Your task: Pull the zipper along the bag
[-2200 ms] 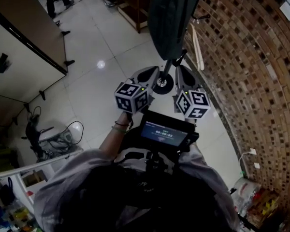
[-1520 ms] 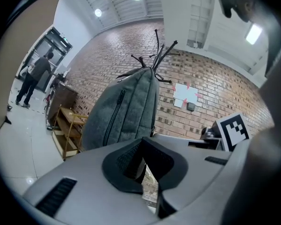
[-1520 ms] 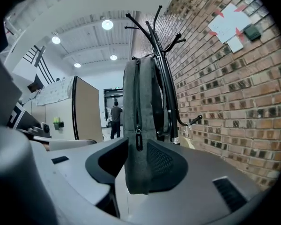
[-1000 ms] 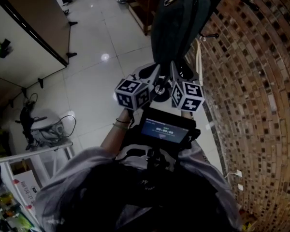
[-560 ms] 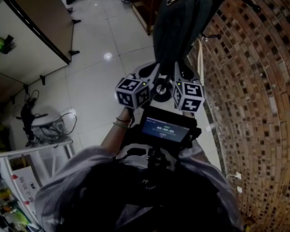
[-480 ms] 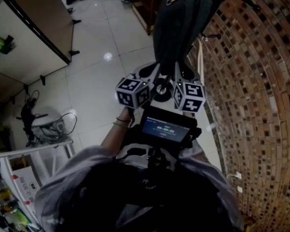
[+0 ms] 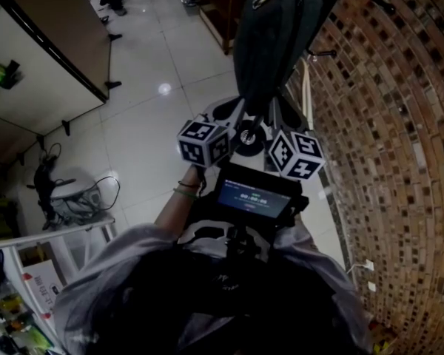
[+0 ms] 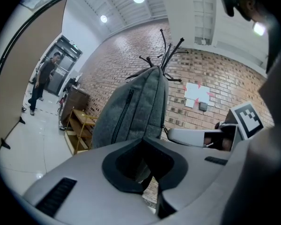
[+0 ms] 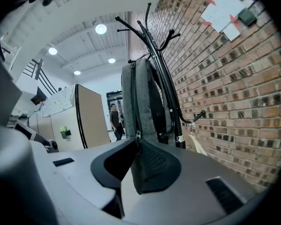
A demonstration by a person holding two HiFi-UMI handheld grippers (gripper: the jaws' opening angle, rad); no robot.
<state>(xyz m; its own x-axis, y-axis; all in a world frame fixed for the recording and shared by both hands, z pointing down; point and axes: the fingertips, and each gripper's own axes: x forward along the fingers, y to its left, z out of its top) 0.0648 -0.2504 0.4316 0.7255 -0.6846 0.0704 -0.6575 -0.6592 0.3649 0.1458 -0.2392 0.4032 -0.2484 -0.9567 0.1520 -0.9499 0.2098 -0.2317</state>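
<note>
A grey backpack (image 7: 270,35) hangs from a black coat stand (image 9: 159,55) beside the brick wall. My left gripper (image 8: 152,187) is under the backpack (image 8: 131,111), shut on a dark bit of its bottom edge. A closed zipper line (image 8: 124,109) runs up the bag's face. My right gripper (image 9: 129,186) sits at the other side of the bag (image 9: 143,97), its jaws closing with the bag's lower mesh fabric between them and pressed. The small metal zipper pull (image 9: 137,135) hangs just above those jaws. In the head view both grippers (image 7: 240,113) (image 7: 272,113) meet under the bag.
The brick wall (image 7: 385,124) runs close on the right. The stand's round base (image 7: 248,135) rests on the shiny tiled floor (image 7: 148,124). A wooden shelf (image 8: 77,125) stands behind the bag, a tan partition (image 7: 44,65) at left. A person (image 8: 42,78) stands far off.
The right gripper's marker cube has dropped and swung slightly to the right under the bag. The left gripper has stayed in place. Both had come up closer to the bag earlier.
</note>
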